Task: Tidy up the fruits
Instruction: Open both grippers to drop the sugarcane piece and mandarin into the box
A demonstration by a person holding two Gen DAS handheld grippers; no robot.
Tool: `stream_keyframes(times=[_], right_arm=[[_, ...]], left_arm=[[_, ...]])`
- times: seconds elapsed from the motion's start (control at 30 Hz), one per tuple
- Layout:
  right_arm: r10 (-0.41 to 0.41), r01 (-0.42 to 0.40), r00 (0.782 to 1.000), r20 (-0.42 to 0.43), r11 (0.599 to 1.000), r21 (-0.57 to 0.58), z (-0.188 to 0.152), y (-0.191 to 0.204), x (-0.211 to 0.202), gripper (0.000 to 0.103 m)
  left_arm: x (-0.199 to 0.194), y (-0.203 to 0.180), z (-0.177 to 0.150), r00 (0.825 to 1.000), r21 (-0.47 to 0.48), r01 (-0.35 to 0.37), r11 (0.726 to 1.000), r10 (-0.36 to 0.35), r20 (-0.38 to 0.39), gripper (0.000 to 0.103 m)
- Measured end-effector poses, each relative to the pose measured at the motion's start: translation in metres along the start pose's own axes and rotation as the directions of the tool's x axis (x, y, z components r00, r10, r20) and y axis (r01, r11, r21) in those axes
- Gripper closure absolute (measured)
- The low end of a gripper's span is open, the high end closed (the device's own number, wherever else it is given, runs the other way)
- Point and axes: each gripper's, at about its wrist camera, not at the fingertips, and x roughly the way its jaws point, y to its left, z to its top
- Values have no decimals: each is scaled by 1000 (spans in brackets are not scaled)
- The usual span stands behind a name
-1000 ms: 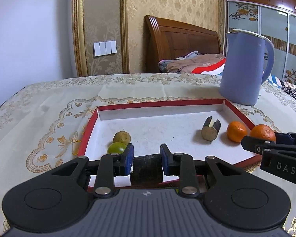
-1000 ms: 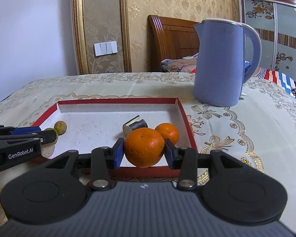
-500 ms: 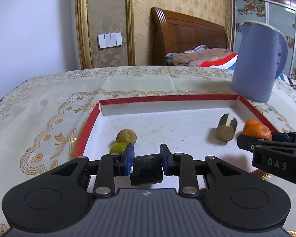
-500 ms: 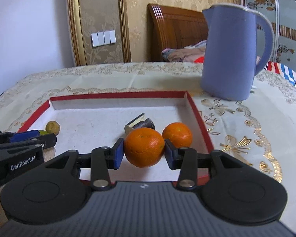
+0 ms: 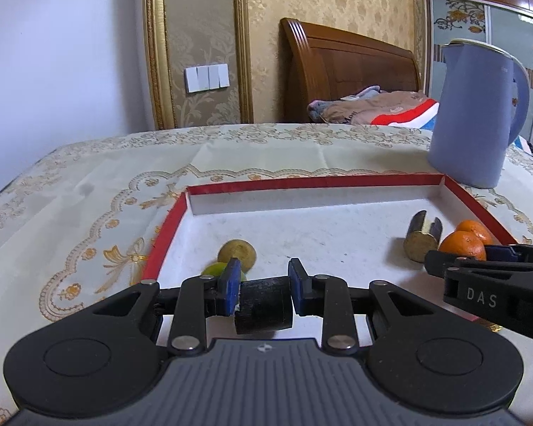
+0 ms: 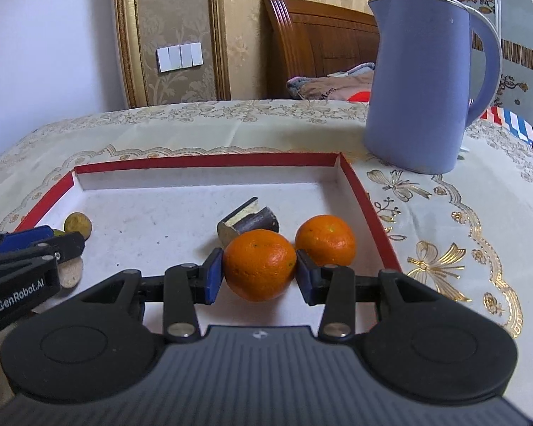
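Both grippers have come forward over the red-rimmed tray [image 6: 369,209] since a second ago, each with its load unchanged.

The left gripper [image 5: 264,285] is clenched on a dark cylindrical piece [image 5: 263,303], its blue pads pressing both sides, just inside the tray's near edge; a green fruit [image 5: 215,269] and a yellowish round fruit [image 5: 237,252] lie just beyond its left pad. The right gripper [image 6: 260,272] is clamped on an orange [image 6: 259,264] in the tray's near right part; a second orange [image 6: 325,239] lies just beside it, and a cut dark piece [image 6: 248,222] lies just beyond. Past the tray's far right corner a blue jug [image 6: 419,81] stands on the tablecloth [image 6: 444,248].
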Motion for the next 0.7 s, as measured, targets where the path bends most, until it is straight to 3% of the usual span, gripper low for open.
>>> stream_keyframes(times=[0.4,0.47,0.5,0.53,0.6,0.7], right_arm=[[-13,13,1000,11,1000,11,1,-1,5,63],[-7,7,1000,13,1000,14,0,-3,5,63],[-10,10,1000,16,1000,13,0,-3,4,59],[-11,10,1000,21,1000,11,0,-3,3,55],[-22,22,999,41,1000,14,0,-3,0,39],[-15,13,998,57,1000,23,-1,-5,-5,36]], left_arm=[[-1,5,-4,999,-20,-37,999,38,39,71],[-1,10,-4,997,-35,-61,998,62,47,60],[0,11,-5,997,-36,-69,997,70,44,45],[1,14,-6,997,-50,-72,996,74,36,38],[1,18,-5,997,-72,-68,995,70,35,38],[-2,23,-5,997,-96,-65,993,70,44,38]])
